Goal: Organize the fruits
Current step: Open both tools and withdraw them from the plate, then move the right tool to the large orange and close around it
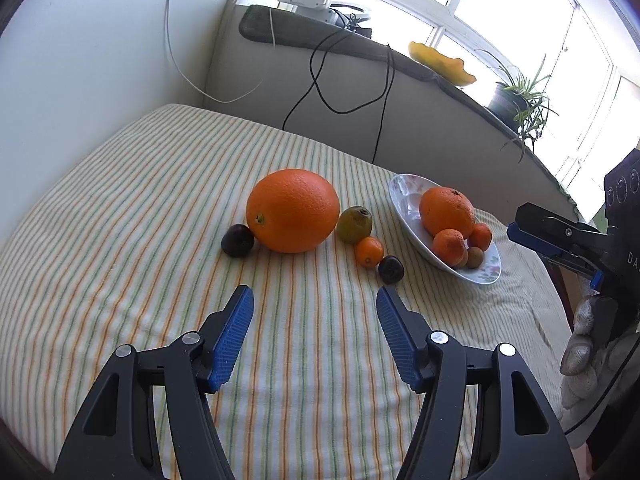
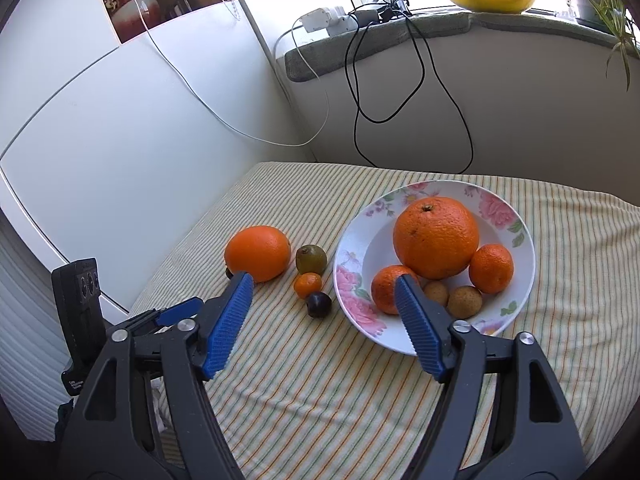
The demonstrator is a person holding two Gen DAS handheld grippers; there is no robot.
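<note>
the left gripper hangs over the striped cloth with its blue fingers spread wide and nothing between them. ahead of it a big orange lies on the cloth, a dark plum touching its left side. to the right of the orange sit a green fruit, a small mandarin and a second plum, close together in a short line.

the right gripper is also wide apart and empty, above the near edge of the flowered plate. the plate holds a large orange, two mandarins and two small brown fruits. a gloved hand grips the right gripper's handle.
</note>
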